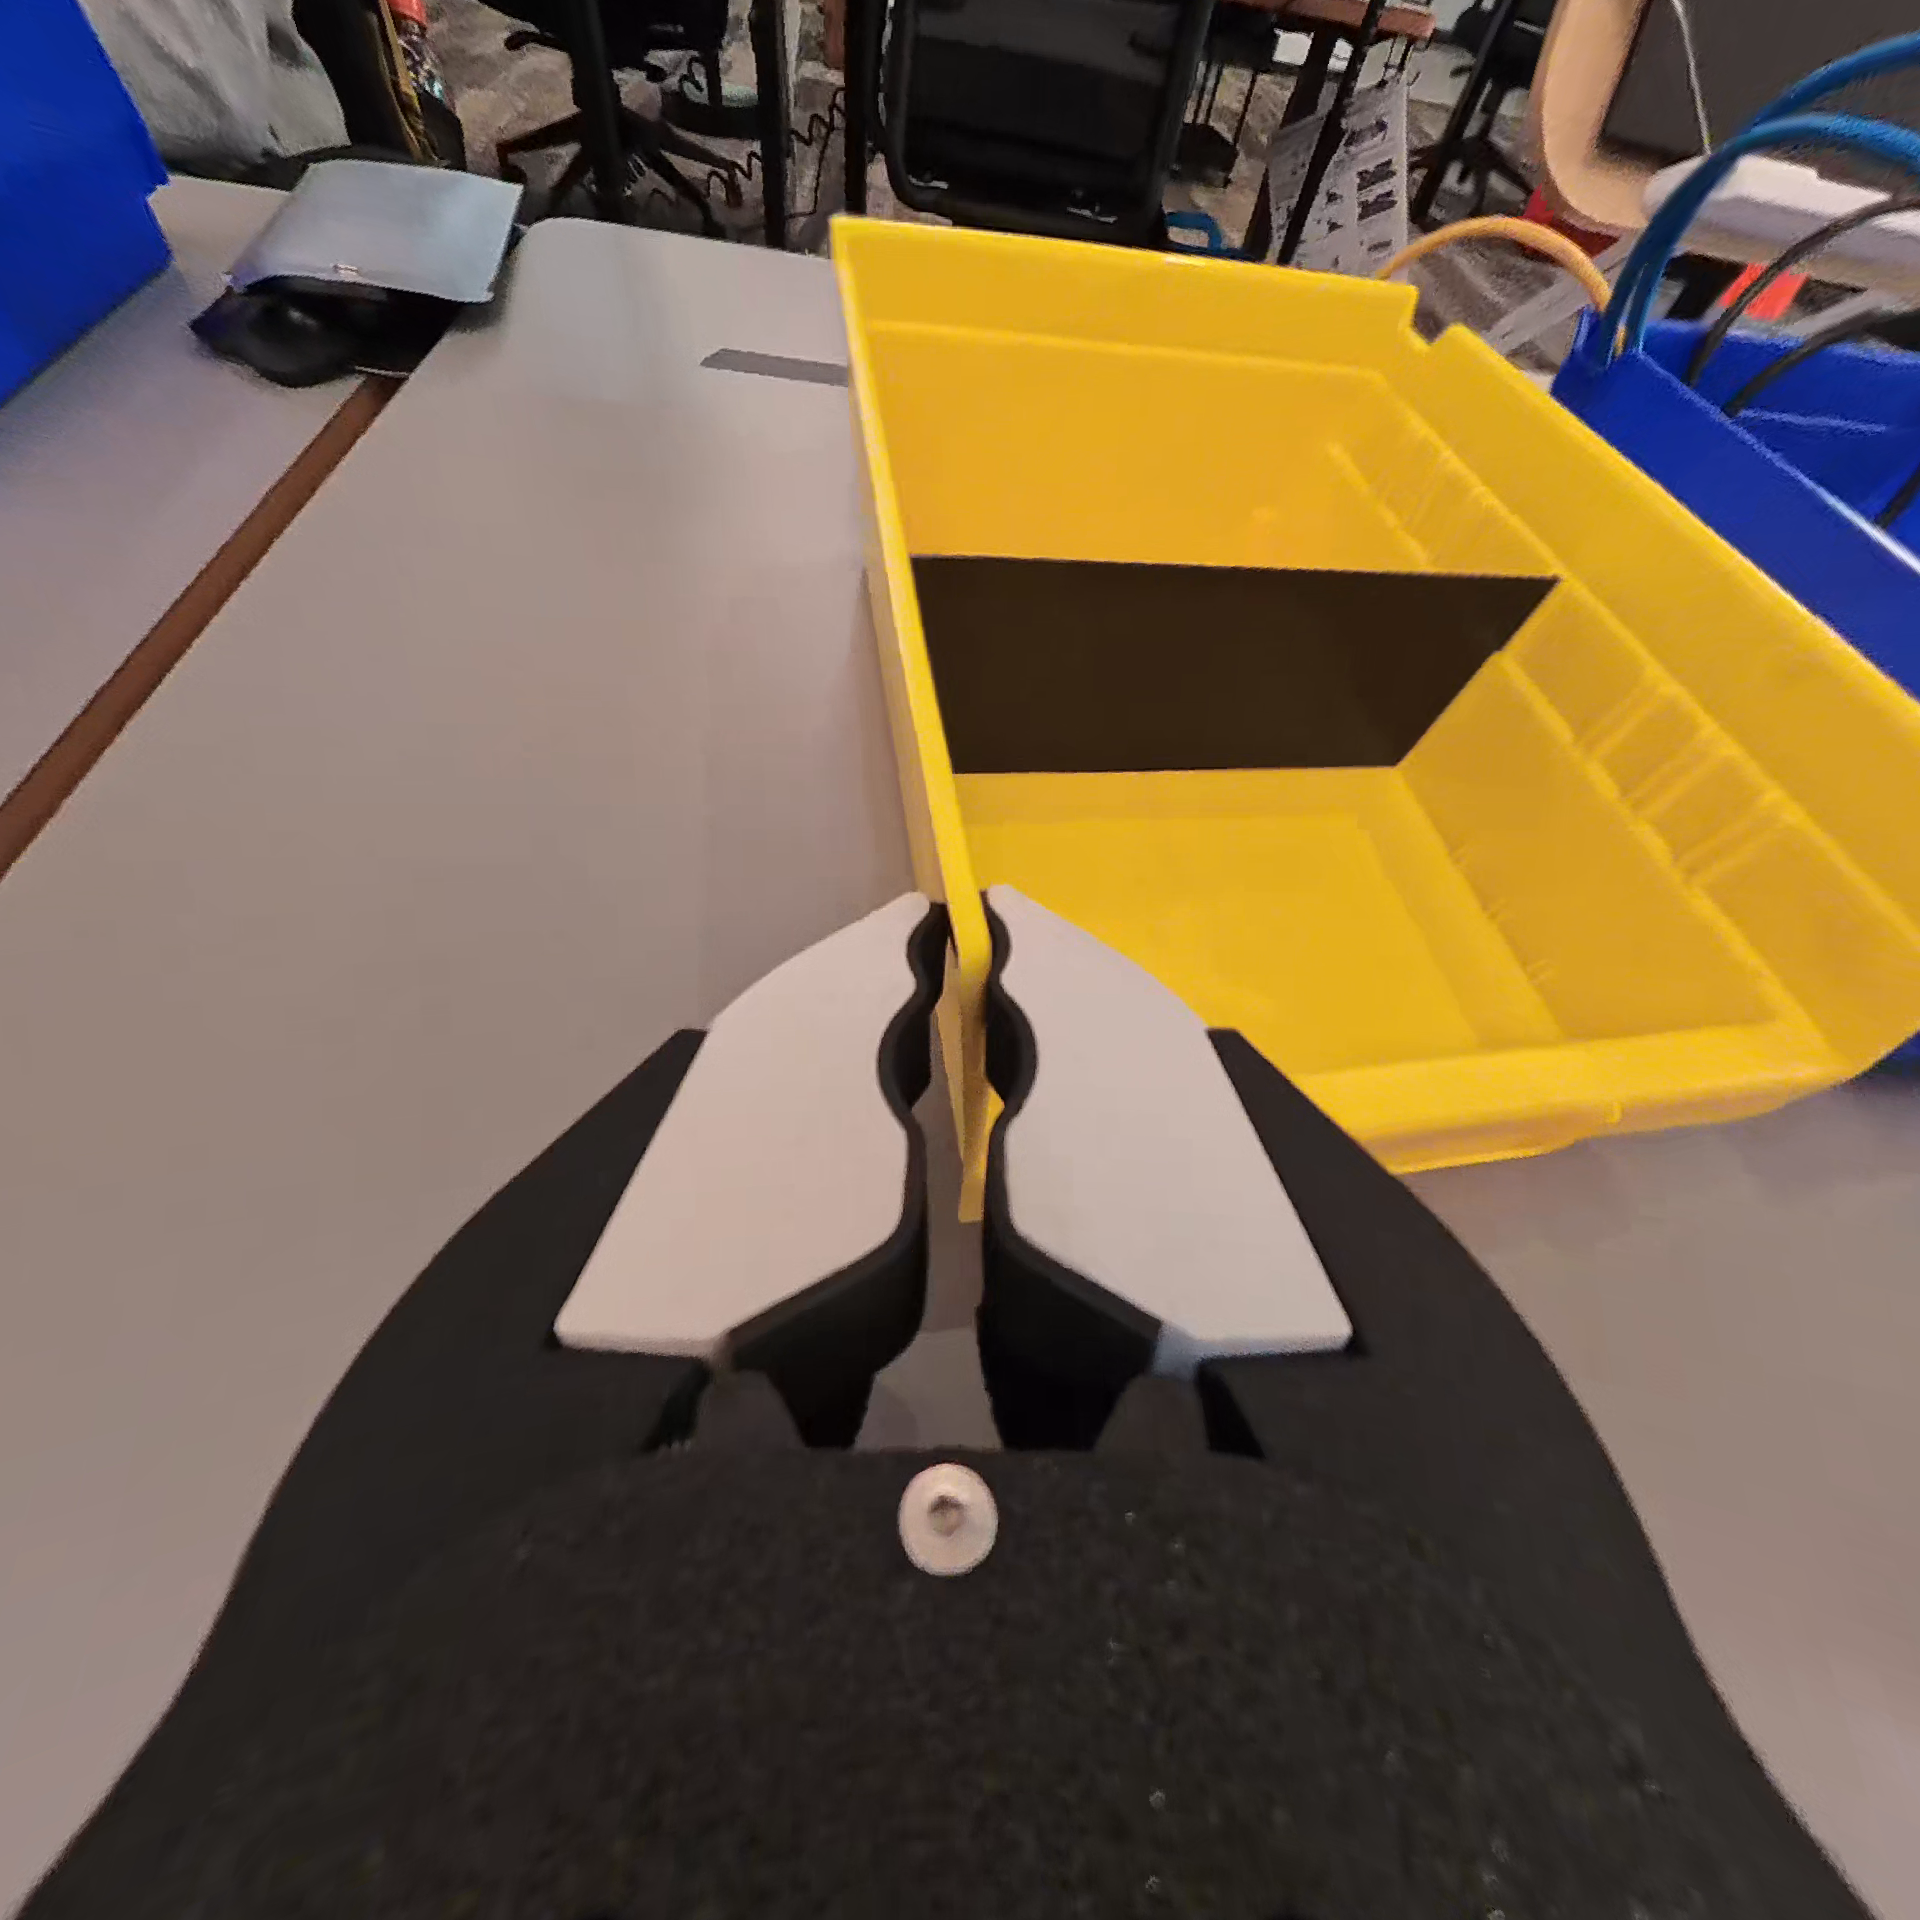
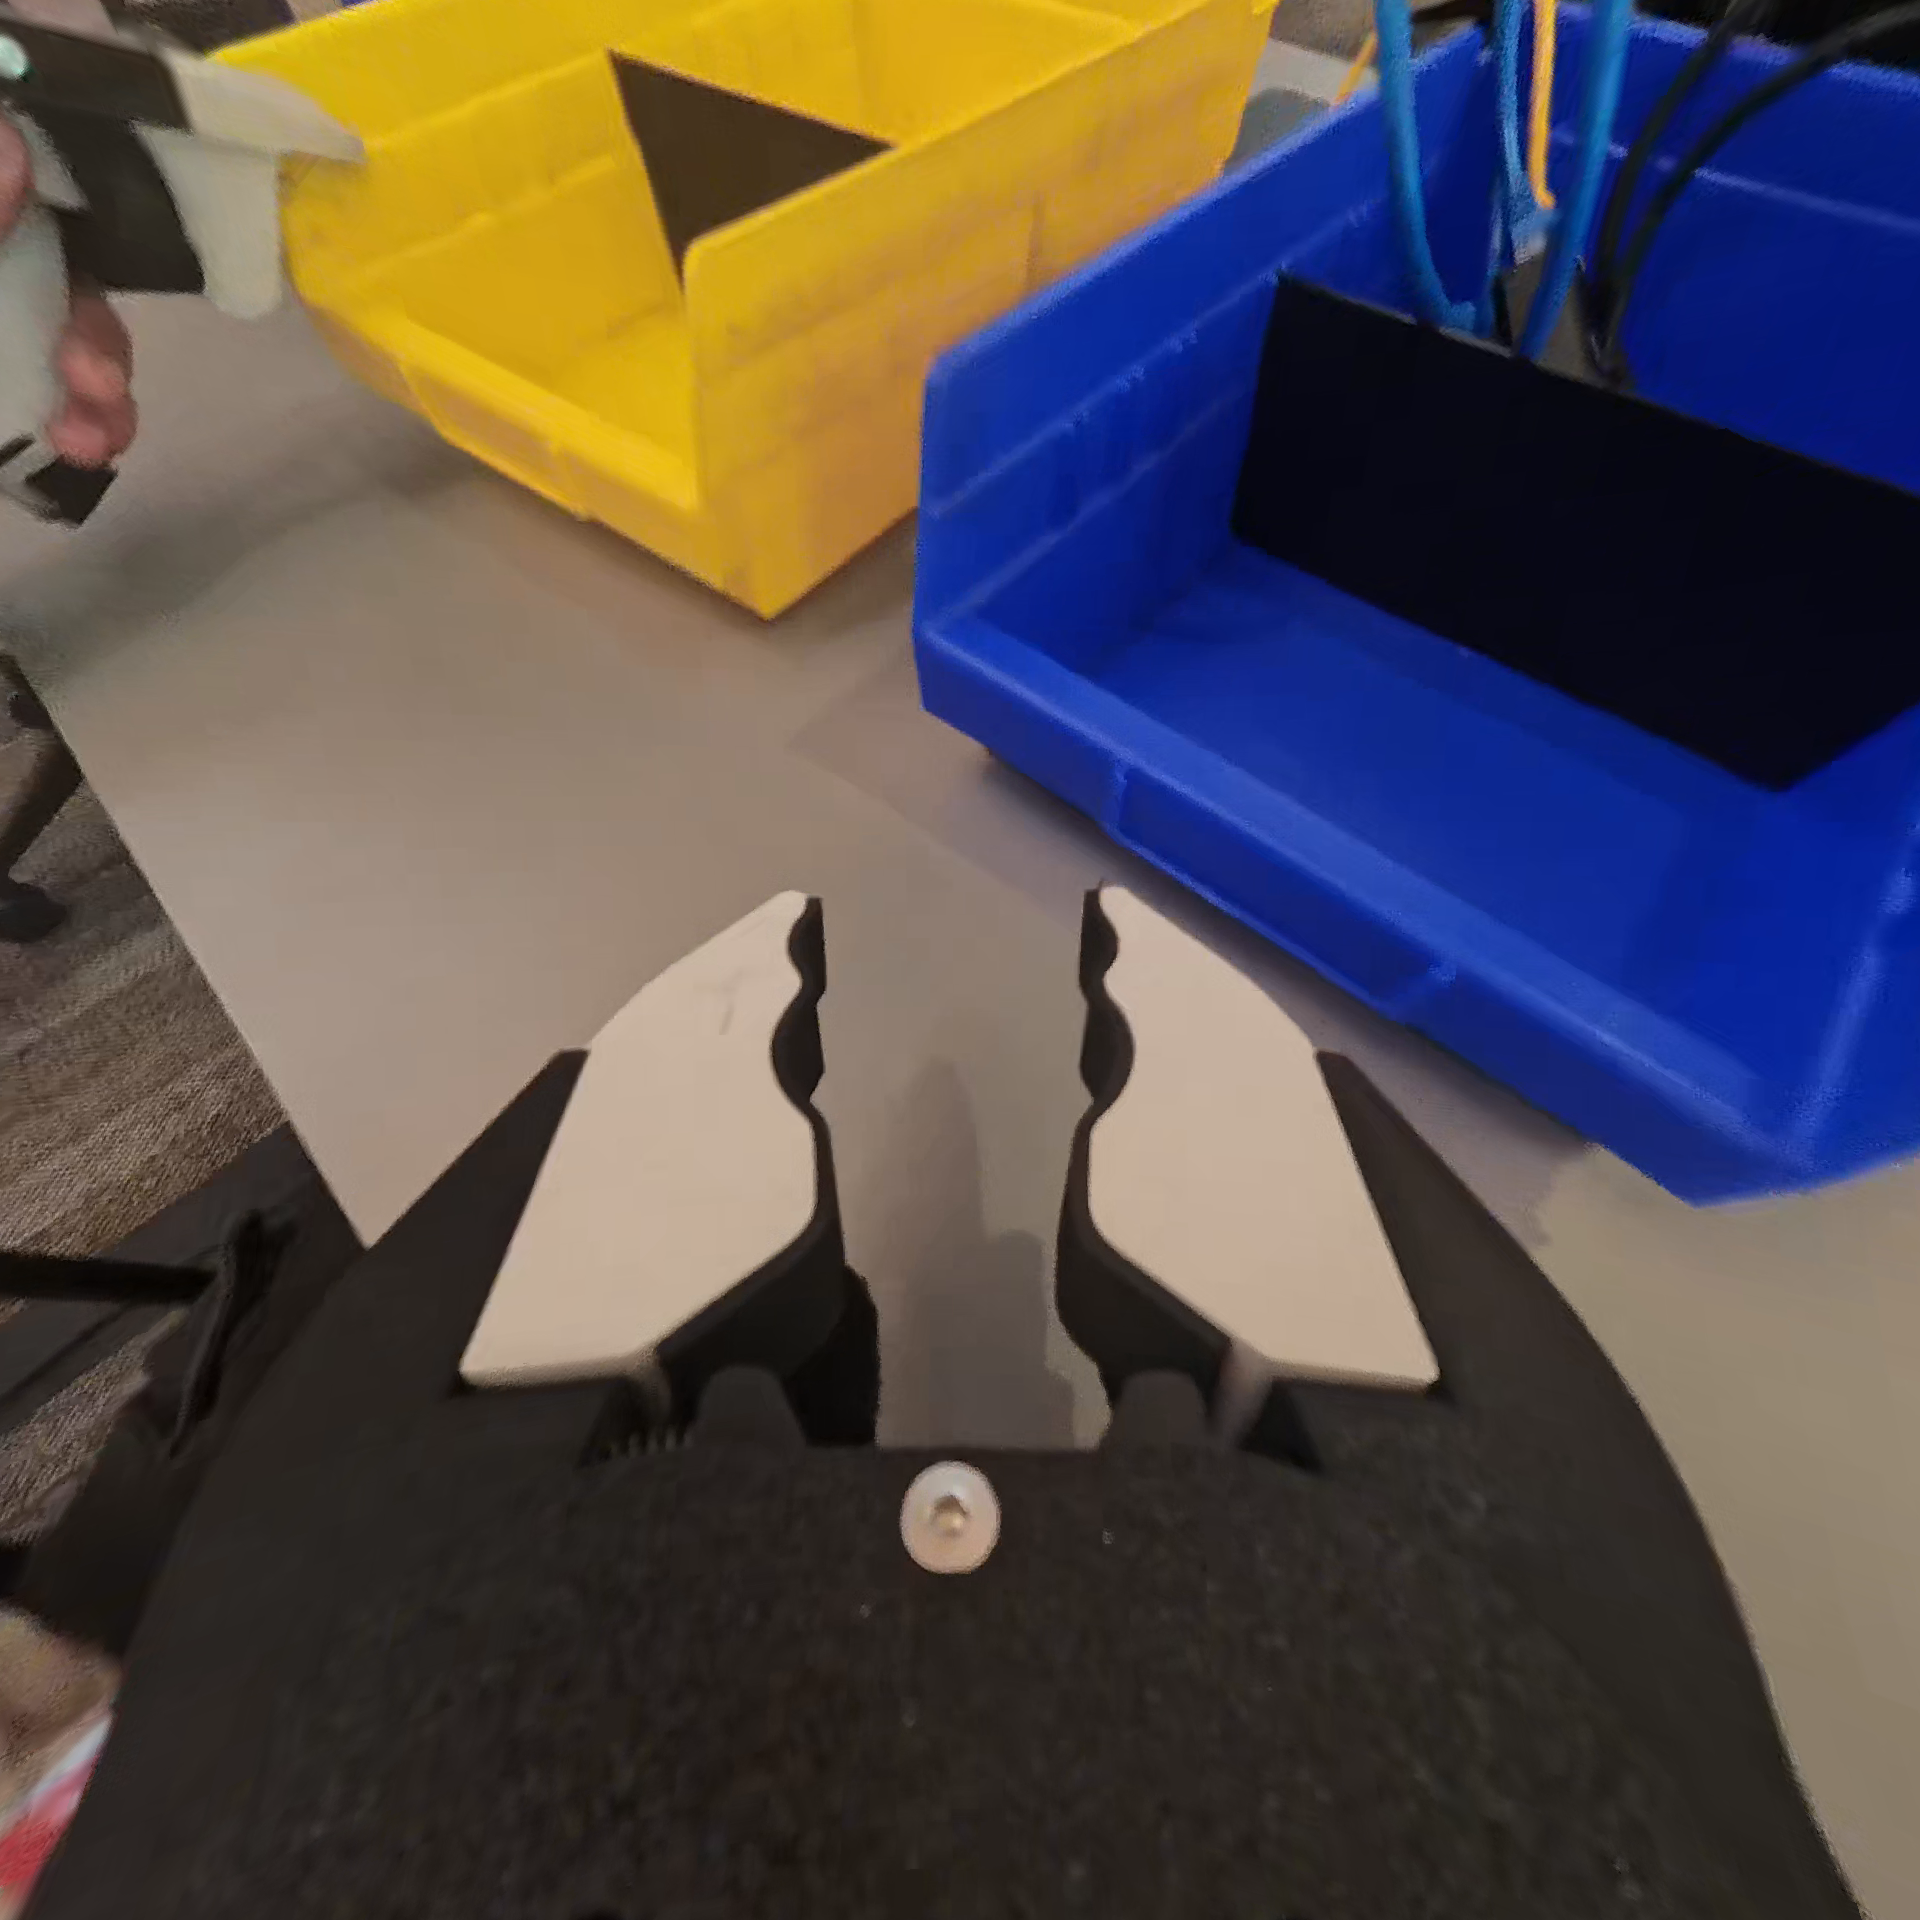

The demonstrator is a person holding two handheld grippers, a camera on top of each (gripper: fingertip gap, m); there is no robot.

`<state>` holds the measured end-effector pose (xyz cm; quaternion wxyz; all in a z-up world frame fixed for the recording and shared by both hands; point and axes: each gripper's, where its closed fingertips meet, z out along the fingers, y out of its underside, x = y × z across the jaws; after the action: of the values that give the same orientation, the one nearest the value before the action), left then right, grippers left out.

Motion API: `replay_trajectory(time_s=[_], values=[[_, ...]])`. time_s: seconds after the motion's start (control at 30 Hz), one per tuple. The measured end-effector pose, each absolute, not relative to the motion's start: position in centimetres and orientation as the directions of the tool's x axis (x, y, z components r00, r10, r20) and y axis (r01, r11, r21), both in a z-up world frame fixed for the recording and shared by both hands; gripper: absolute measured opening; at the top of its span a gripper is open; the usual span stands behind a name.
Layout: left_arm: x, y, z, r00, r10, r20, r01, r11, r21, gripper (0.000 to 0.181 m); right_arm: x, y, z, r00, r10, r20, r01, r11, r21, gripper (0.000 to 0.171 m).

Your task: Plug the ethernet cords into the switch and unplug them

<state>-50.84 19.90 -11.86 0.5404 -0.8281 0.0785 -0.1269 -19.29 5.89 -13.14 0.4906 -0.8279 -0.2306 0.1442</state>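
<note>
We hold the left gripper (image 1: 968,935) clamped on the near left wall of the yellow bin (image 1: 1143,301), with the thin plastic edge pinched between the two fingertips. The right gripper (image 2: 951,914) hangs spread and empty above the grey table (image 2: 520,748), near the front lip of the blue bin (image 2: 1299,831).

The ethernet cords (image 2: 1517,156), blue, black and one yellow, rise out of the far compartment of the blue bin, behind its black divider (image 2: 1558,582). We cannot see the switch in either view; it may sit behind that divider.

Risks from here, as we judge them:
- The grip on the yellow bin is narrow and close to a corner, so a pull or lift could twist the bin or let the wall slip out of the fingertips.
- The two bins stand just beside each other, so sliding the yellow one to the right could knock the blue one and disturb the cords.
- The cords cross each other, so reaching in could snag a neighbouring cord.

No brand or label is legible on either bin; printed sheets in the far background are too blurred to read
</note>
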Motion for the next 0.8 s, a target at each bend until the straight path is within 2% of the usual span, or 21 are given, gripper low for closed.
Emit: replay_trajectory(time_s=[0.07,0.27,0.37,0.4,0.47,0.5,0.53,0.63,0.8], values=[[-51.1,18.0,-11.9,0.963,-0.246,0.108,0.001,-0.4,-0.917,0.004,-21.4,7.3,-13.6,0.87,0.493,-0.02,0.209,-0.404,-0.89,0.044],[-52.0,10.8,-11.9,0.976,-0.185,0.112,0.023,-0.426,-0.905,0.006,-30.4,9.4,-12.5,0.838,0.543,-0.057,0.171,-0.36,-0.917,0.051],[-52.7,7.7,-11.9,0.983,-0.126,0.135,0.068,-0.432,-0.899,0.005,-34.1,9.5,-13.1,0.82,0.556,-0.133,0.143,-0.424,-0.894,0.055],[-52.7,6.9,-11.9,0.984,-0.119,0.132,0.069,-0.429,-0.9,0.005,-34.8,9.5,-13.7,0.825,0.544,-0.155,0.132,-0.45,-0.883,0.047],[-52.6,5.5,-11.9,0.988,-0.105,0.114,0.06,-0.42,-0.905,0.006,-35.8,9.3,-14.3,0.831,0.523,-0.189,0.11,-0.487,-0.866,0.051],[-52.7,4.9,-11.9,0.992,-0.086,0.088,0.044,-0.417,-0.908,0.006,-35.4,9.4,-14.0,0.858,0.479,-0.185,0.091,-0.496,-0.863,0.037],[-52.9,4.3,-11.8,0.997,-0.071,0.042,0.009,-0.413,-0.911,0.007,-34.6,9.6,-13.6,0.89,0.423,-0.17,0.07,-0.496,-0.866,0.011],[-52.8,2.7,-11.2,0.998,-0.064,-0.016,-0.042,-0.421,-0.906,0.009,-34.7,9.6,-12.4,0.905,0.415,-0.092,0.118,-0.454,-0.883,0.004],[-52.7,1.5,-7.8,1.0,0.01,0.014,0.017,-0.352,-0.936,0.009,-34.9,9.2,-9.4,0.895,0.443,-0.055,0.137,-0.39,-0.911,0.003]])
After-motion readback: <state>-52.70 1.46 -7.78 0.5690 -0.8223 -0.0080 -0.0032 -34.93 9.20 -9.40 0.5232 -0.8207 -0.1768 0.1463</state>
